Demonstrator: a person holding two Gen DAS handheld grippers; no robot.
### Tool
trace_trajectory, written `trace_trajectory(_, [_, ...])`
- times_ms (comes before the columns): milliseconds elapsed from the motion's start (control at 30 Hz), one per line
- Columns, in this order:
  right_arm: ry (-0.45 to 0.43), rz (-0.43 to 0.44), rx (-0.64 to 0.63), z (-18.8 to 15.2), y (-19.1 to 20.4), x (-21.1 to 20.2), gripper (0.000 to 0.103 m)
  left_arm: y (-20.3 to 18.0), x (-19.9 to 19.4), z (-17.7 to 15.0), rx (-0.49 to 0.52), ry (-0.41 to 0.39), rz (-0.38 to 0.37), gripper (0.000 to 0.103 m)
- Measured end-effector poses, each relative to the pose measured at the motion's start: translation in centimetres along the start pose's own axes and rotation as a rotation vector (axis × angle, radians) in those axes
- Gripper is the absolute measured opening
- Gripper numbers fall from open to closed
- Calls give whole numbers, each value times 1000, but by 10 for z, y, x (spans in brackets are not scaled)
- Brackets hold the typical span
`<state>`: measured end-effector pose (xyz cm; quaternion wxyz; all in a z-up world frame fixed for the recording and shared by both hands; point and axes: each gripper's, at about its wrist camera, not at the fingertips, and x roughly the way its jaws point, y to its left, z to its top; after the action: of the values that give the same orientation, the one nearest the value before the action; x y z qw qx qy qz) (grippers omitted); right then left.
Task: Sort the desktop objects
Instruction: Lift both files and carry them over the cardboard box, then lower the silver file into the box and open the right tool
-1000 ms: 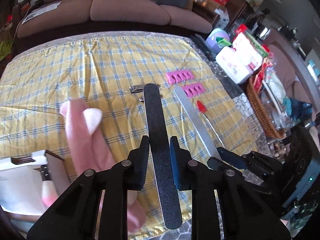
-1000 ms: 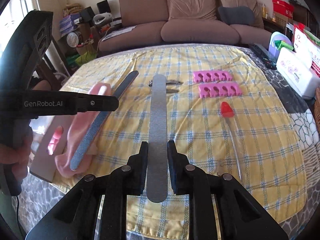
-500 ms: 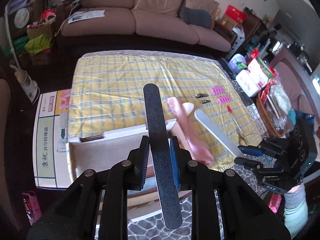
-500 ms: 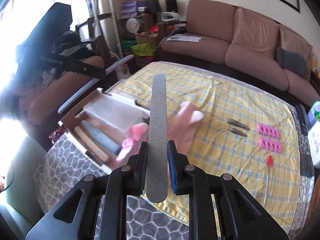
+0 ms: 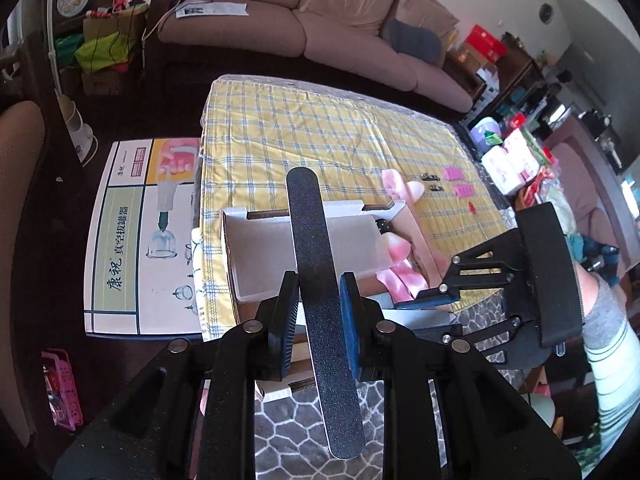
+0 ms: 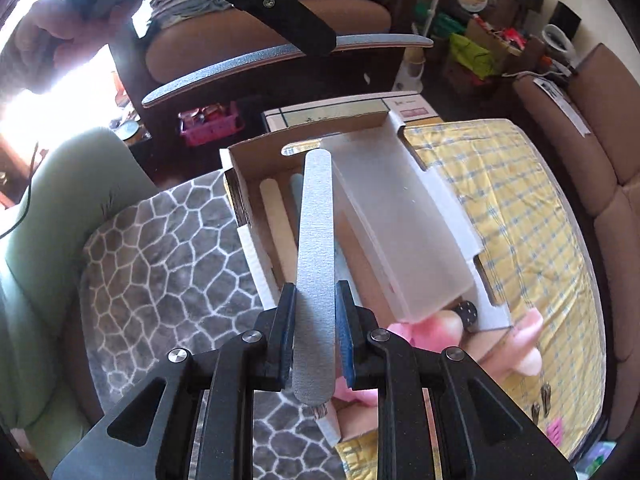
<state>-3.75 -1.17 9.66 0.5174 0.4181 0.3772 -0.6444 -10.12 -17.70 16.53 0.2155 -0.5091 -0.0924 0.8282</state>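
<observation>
Gripping nail files, both claws [image 5: 319, 312] [image 6: 315, 320] hang above yellow plaid cloth [image 5: 320, 136] before sofa [image 5: 320, 20].

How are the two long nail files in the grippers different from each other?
The black nail file in the left gripper is dark and coarse-looking; the grey nail file in the right gripper is pale and silvery. The black one hangs over the white tray of the cardboard box; the grey one hangs over the slot holding other files. Both are long, round-ended strips clamped near one end.
</observation>
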Motion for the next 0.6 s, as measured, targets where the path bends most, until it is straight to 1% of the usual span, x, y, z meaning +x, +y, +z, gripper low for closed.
trace_trajectory(100, [25,29,-27,11,-2,15,18,6,9,-4,-13,14,-17,19])
trace_trajectory(267, [83,54,-55,12,-7,35,18,8,20,-10,-20,31,-32,19])
trace_trajectory(400, [107,-23,-78,9,-9,38,20,9,27,-12,-28,40,-41,19])
trace_trajectory(467, [84,-26,-62,6,-12,30,31,9,30,-13,-31,41,-43,19])
trace_trajectory(533, [37,-22,-10,4,-17,19,35,8,31,-13,-39,38,-48,19])
trace_trajectory(600, [-59,13,143,2,-34,4,36,7,31,-14,-55,23,-59,19])
